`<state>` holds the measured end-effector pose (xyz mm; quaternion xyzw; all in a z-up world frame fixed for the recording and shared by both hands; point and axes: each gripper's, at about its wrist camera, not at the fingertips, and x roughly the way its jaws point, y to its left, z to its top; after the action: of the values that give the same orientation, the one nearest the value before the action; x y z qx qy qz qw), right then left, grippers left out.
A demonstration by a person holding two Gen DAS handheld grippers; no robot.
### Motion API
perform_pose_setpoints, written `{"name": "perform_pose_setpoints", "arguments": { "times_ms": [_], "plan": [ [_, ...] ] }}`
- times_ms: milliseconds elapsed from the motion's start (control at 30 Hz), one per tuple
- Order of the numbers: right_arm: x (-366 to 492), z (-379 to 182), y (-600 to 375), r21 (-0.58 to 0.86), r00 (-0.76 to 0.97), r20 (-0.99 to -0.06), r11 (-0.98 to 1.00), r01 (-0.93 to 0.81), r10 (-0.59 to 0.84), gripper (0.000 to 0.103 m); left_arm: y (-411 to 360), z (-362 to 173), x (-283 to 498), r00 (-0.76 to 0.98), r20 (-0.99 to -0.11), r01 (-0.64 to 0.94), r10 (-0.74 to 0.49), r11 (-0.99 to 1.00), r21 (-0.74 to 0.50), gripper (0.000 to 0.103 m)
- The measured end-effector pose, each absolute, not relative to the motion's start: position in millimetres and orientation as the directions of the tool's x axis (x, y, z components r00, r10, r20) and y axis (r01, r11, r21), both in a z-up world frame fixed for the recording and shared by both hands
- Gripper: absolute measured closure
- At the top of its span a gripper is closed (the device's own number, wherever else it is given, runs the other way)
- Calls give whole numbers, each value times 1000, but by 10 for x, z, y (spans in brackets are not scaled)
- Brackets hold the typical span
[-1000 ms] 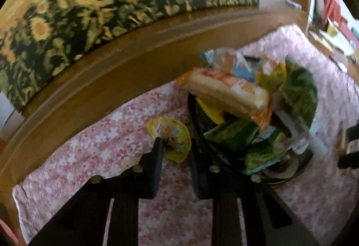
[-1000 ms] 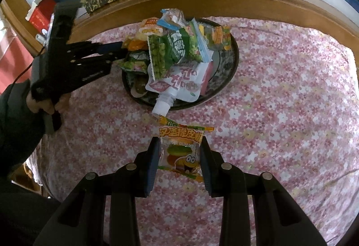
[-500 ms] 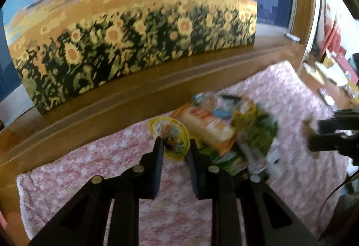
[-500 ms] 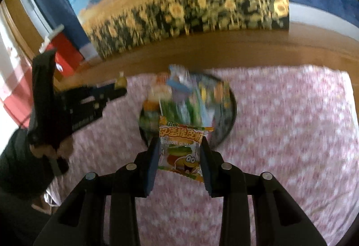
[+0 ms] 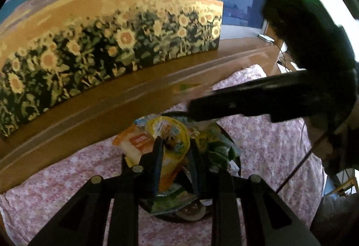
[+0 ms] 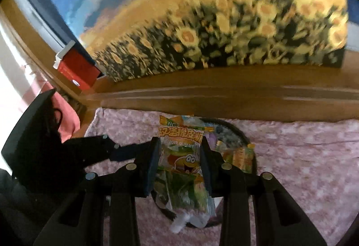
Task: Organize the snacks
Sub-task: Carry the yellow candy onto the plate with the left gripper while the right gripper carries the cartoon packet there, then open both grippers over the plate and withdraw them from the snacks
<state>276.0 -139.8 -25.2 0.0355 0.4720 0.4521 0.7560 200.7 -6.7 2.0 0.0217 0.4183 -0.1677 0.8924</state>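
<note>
My left gripper (image 5: 174, 145) is shut on a small yellow jelly cup (image 5: 171, 133) and holds it above the dark round plate (image 5: 236, 151) piled with snack packets (image 5: 215, 151). My right gripper (image 6: 180, 147) is shut on a burger gummy packet (image 6: 181, 151) and holds it above the same plate (image 6: 242, 136). In the left wrist view the right gripper's body (image 5: 258, 97) reaches in from the right, just over the plate. In the right wrist view the left gripper's body (image 6: 67, 156) comes in from the left.
The plate sits on a pink floral cloth (image 5: 269, 140) over a wooden surface. A wooden ledge (image 6: 224, 93) runs behind, with a sunflower painting (image 5: 101, 43) leaning on it. A red box (image 6: 76, 70) stands at the far left.
Both grippers have lifted off the cloth with their snacks and moved in over the plate. The right gripper has come close beside the left one.
</note>
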Motion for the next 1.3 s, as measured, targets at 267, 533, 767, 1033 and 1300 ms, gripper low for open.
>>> {"name": "perform_pose_setpoints", "arguments": {
  "times_ms": [267, 533, 767, 1033, 1300],
  "plan": [
    [2877, -592, -1373, 498, 115, -723, 629, -598, 682, 67, -26, -10, 2064, 581, -773, 287, -256, 953, -100, 79],
    [2933, -667, -1318, 493, 109, -732, 632, -598, 673, 65, -38, 5, 2118, 569, -783, 294, -250, 952, -90, 73],
    [2969, -667, -1394, 525, 91, -711, 612, -592, 697, 50, -6, 81, 2141, 577, -782, 276, -236, 957, -85, 40],
    [2954, -645, -1450, 523, 91, -712, 612, -594, 696, 36, 79, 133, 2151, 580, -791, 212, -195, 974, -84, 23],
    [2904, -521, -1531, 502, 128, -705, 618, -605, 698, 35, 174, 221, 2089, 603, -780, 162, -168, 983, -87, 21]
  ]
}}
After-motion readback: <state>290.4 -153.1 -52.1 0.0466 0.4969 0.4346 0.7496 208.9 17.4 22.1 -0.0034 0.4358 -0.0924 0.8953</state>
